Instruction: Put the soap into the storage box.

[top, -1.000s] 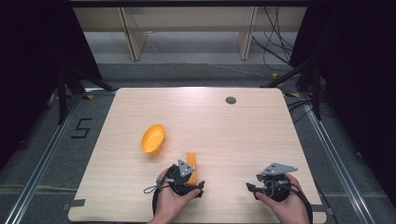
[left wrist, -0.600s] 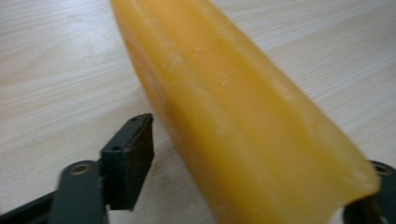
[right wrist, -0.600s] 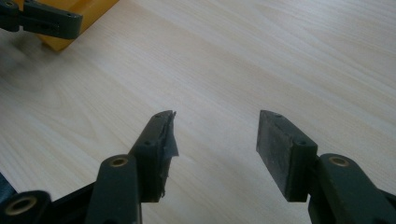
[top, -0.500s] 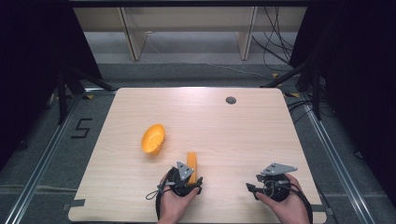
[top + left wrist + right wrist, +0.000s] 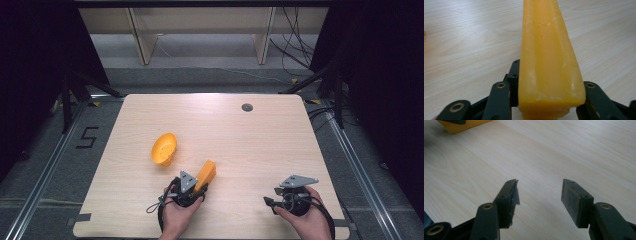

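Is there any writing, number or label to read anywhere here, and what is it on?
"5": a dark numeral marked on the grey floor to the left of the table.
No text shows on the yellow block, the orange bowl or either gripper.

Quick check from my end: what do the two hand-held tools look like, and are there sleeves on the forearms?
Both the left tool and the right tool are black, each topped with a grey three-cornered plate. The jaws are black links with brass-coloured pins and flat pads. A dark cable loops from the left one. No sleeves show on the forearms.
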The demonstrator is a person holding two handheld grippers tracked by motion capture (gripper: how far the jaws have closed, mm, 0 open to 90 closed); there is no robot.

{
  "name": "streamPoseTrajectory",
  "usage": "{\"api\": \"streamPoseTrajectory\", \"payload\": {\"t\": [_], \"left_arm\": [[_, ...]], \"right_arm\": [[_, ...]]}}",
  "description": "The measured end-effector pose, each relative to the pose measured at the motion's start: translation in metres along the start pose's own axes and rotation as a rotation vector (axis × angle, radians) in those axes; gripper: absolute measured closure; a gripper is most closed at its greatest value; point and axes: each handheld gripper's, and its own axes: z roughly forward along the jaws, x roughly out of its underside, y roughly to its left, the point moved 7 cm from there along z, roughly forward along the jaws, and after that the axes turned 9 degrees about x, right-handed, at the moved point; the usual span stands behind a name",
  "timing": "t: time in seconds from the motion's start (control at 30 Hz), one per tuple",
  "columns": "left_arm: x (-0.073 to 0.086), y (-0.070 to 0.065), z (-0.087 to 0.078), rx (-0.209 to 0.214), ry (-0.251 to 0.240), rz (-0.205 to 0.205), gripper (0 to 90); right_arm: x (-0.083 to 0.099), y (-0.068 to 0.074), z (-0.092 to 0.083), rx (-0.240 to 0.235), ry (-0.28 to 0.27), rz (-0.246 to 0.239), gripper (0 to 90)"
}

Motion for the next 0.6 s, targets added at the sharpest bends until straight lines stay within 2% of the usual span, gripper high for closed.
{"api": "streamPoseTrajectory", "payload": {"t": [0.17, 0.23, 0.27, 0.3, 0.37, 0.43, 0.47, 0.5, 0.53, 0.57, 0.6], "left_arm": [[-0.004, -0.002, -0.001, 0.008, -0.034, -0.015, 60.2], [-0.005, -0.001, -0.003, 0.013, -0.029, 0.003, 60.2], [-0.005, -0.001, -0.003, 0.01, -0.044, -0.011, 60.2], [-0.006, -0.001, -0.004, 0.015, -0.044, -0.006, 60.3], [-0.008, 0.0, -0.008, 0.006, -0.047, 0.011, 60.3], [-0.01, -0.001, -0.01, 0.014, -0.062, -0.008, 60.3], [-0.012, 0.0, -0.011, 0.012, -0.073, -0.005, 60.3], [-0.014, 0.0, -0.013, 0.015, -0.084, -0.005, 60.3], [-0.016, -0.001, -0.014, 0.013, -0.093, -0.018, 60.3], [-0.019, 0.0, -0.017, 0.011, -0.097, 0.001, 60.3], [-0.02, 0.001, -0.018, 0.008, -0.103, 0.0, 60.3]], "right_arm": [[-0.001, 0.001, -0.002, -0.005, 0.006, 0.01, 47.2], [-0.001, 0.002, -0.002, -0.003, 0.007, 0.019, 47.2], [-0.001, 0.002, -0.002, -0.002, 0.003, 0.029, 47.2], [-0.001, 0.0, 0.0, 0.003, -0.017, 0.01, 47.2], [0.0, 0.0, -0.002, -0.003, 0.005, 0.01, 47.2], [-0.001, 0.0, -0.003, 0.0, 0.001, 0.019, 47.2], [-0.001, -0.001, -0.002, -0.009, -0.011, 0.0, 47.3], [-0.002, 0.0, -0.004, -0.012, -0.002, 0.015, 47.4], [-0.002, -0.001, -0.004, 0.012, -0.01, 0.022, 47.3], [-0.002, -0.001, -0.005, 0.014, -0.002, 0.029, 47.4], [-0.002, 0.0, -0.006, 0.011, -0.001, 0.047, 47.4]]}}
